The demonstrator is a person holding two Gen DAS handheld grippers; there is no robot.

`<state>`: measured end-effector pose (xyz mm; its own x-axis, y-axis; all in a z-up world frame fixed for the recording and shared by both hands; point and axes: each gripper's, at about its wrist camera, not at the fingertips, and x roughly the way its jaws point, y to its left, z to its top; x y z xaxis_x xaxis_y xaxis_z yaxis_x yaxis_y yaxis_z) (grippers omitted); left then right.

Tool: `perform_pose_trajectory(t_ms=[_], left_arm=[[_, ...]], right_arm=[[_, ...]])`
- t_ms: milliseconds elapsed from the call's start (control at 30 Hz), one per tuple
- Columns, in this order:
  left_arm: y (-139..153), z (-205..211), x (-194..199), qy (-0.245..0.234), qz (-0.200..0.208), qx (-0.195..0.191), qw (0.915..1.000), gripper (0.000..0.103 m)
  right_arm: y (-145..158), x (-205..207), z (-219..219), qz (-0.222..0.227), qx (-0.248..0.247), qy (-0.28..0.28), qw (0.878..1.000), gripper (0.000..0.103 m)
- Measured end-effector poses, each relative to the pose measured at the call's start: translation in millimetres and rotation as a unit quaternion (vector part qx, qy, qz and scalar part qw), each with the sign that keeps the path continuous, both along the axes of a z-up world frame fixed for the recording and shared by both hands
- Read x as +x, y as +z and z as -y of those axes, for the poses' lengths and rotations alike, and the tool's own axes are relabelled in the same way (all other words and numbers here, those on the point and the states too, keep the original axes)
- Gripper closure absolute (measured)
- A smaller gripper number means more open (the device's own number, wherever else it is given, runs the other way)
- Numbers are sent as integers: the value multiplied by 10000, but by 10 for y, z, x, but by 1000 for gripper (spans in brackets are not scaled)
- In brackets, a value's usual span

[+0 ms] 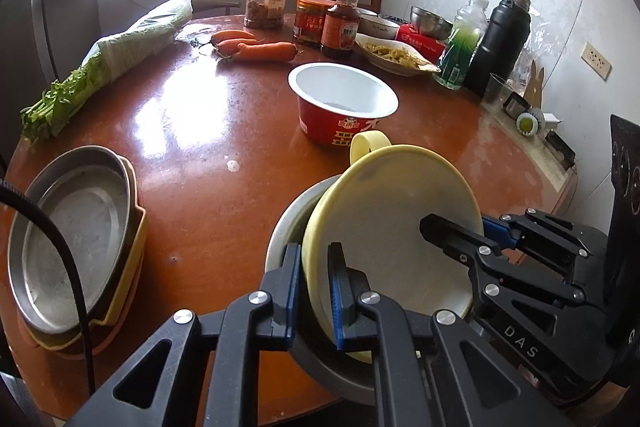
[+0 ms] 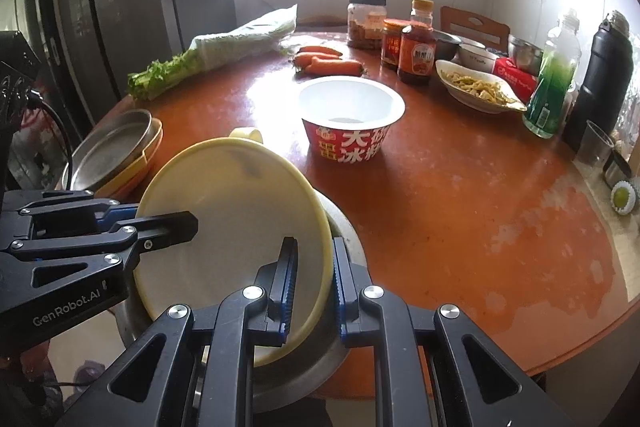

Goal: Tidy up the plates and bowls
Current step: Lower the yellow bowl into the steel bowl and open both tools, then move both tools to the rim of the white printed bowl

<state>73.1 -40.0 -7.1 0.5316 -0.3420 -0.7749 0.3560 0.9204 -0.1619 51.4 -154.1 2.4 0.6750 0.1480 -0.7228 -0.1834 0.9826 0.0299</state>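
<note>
A yellow bowl with a handle (image 1: 392, 227) (image 2: 236, 219) sits inside a grey metal bowl (image 1: 288, 227) (image 2: 344, 227) at the near table edge. My left gripper (image 1: 314, 263) is shut on the yellow bowl's left rim. My right gripper (image 2: 316, 259) is shut on its right rim; it also shows in the left wrist view (image 1: 460, 239). The left gripper appears in the right wrist view (image 2: 160, 227). A stack of plates (image 1: 76, 231) (image 2: 116, 151), a metal one on top of yellow and orange ones, lies at the left. A red paper noodle bowl (image 1: 344, 103) (image 2: 350, 115) stands mid-table.
On the round brown table (image 1: 200, 155) lie bagged celery (image 1: 104, 59), carrots (image 1: 256, 47), jars and a sauce bottle (image 1: 340, 23), a dish of food (image 1: 396, 55), a green bottle (image 1: 460, 43), a black flask (image 1: 504, 43), a steel bowl (image 1: 432, 19) and a cup (image 1: 496, 89).
</note>
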Motion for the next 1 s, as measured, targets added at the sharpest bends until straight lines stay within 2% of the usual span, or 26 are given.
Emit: perform_pose_trajectory(t_ms=[233,367,567,667,733,833,867,900,933,1000], left_arm=[[-3,52,118,25,74,-37,10000,91],[-8,91,121,-8,160,73,9998,90],[20,102,127,-24,189,100,9998,87],[45,104,120,-51,165,48,9998,80],[69,95,114,-78,162,-28,9998,73],[106,93,118,-61,181,-35,9998,68],[124,88,108,-8,236,34,9997,63],[145,77,92,63,310,107,9994,50],[164,52,80,98,363,100,9992,44],[202,-13,80,126,380,-71,9992,44]], right_arm=[[-10,134,46,74,27,-99,9999,88],[-8,156,77,87,59,-74,9999,87],[-3,157,106,58,219,-8,9997,82],[18,148,112,66,275,-6,9996,79],[45,138,107,111,288,27,9995,72],[96,117,106,214,196,-7,9996,69],[113,115,121,219,207,-24,9995,69],[131,106,144,229,245,-43,9994,69],[142,95,152,253,258,-47,9993,68],[166,77,191,332,304,-70,9990,67]])
